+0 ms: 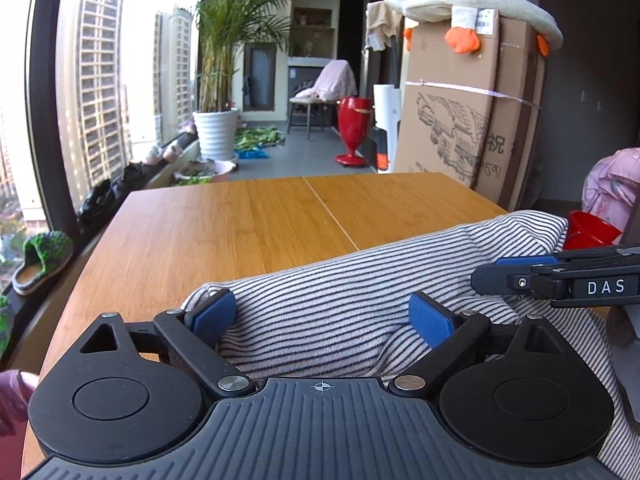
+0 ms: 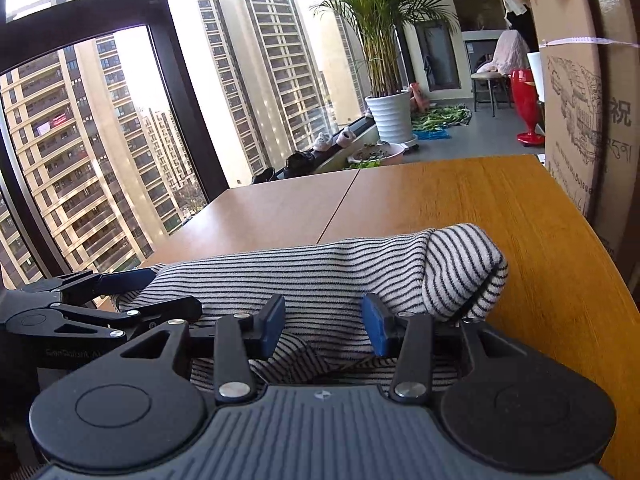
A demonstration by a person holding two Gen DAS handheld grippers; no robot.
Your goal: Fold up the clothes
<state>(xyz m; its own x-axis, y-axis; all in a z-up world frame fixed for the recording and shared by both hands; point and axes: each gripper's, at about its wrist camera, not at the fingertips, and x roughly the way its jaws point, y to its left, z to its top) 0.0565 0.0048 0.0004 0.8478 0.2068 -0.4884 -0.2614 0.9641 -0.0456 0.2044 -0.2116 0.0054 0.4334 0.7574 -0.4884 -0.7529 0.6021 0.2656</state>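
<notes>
Listing by size, from my remote seat:

Item one, wooden table [image 1: 224, 232]: two-panel top with a seam down the middle, set beside a tall window; the far half is bare wood.

Item two, cardboard box [image 1: 452, 120]: upright past the table's far right corner, with a plush goose [image 1: 472, 4] draped over its top.

Item three, potted palm [image 1: 216, 80]: in a ribbed white pot on the floor by the window, well beyond the table.

Item four, striped garment [image 1: 340, 304]: white with thin dark stripes, bunched into a long roll across the table's near edge, directly ahead of both tools, one rounded end towards the box side.

Item five, left gripper [image 1: 322, 316]: I see its jaws spread wide, blue pads at either side of the roll; whether they touch the cloth I cannot tell.

Item six, right gripper [image 2: 324, 324]: jaws partly apart, striped fabric lying between the pads without being pinched.

Item seven, green slipper [image 1: 42, 256]: on the window sill, left of the table.
</notes>
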